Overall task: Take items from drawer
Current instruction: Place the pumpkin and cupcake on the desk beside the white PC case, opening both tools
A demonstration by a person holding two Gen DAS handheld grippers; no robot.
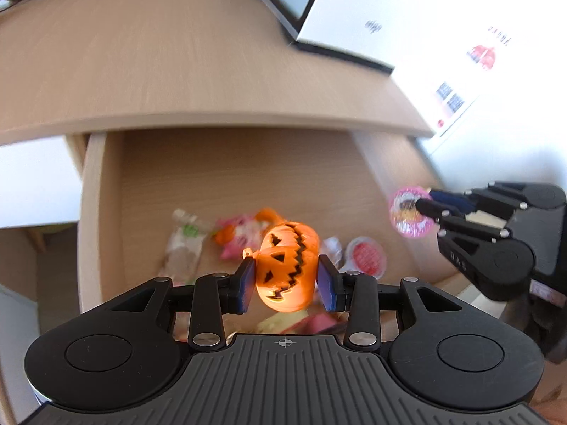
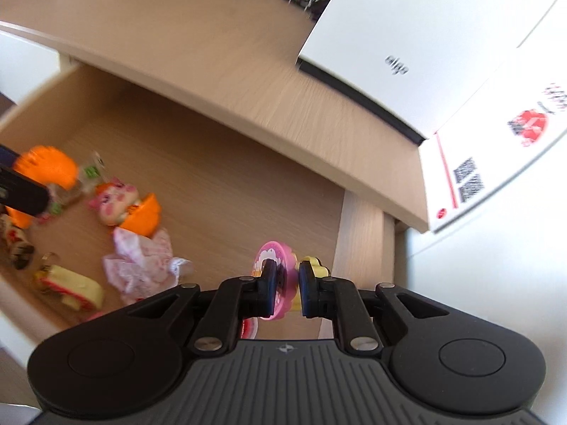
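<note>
While the left wrist view looks down into the open drawer [image 1: 226, 177], the left tongs [image 1: 286, 279] are clamped on an orange pumpkin toy [image 1: 287, 265] above a litter of snack packets [image 1: 184, 244] and a red-lidded cup [image 1: 365, 256]. At the right, the right tongs [image 1: 425, 205] grip a pink round disc [image 1: 404, 212] near the drawer's right wall. Beyond lies the table [image 1: 141, 53].

From the right wrist, the right tongs [image 2: 285, 285] pinch that pink disc [image 2: 274, 258] on edge, near the drawer's right side. Left of them lie a crumpled wrapper [image 2: 141, 262], a piglet toy [image 2: 115, 203] and a sandwich-shaped toy [image 2: 71, 287].
</note>
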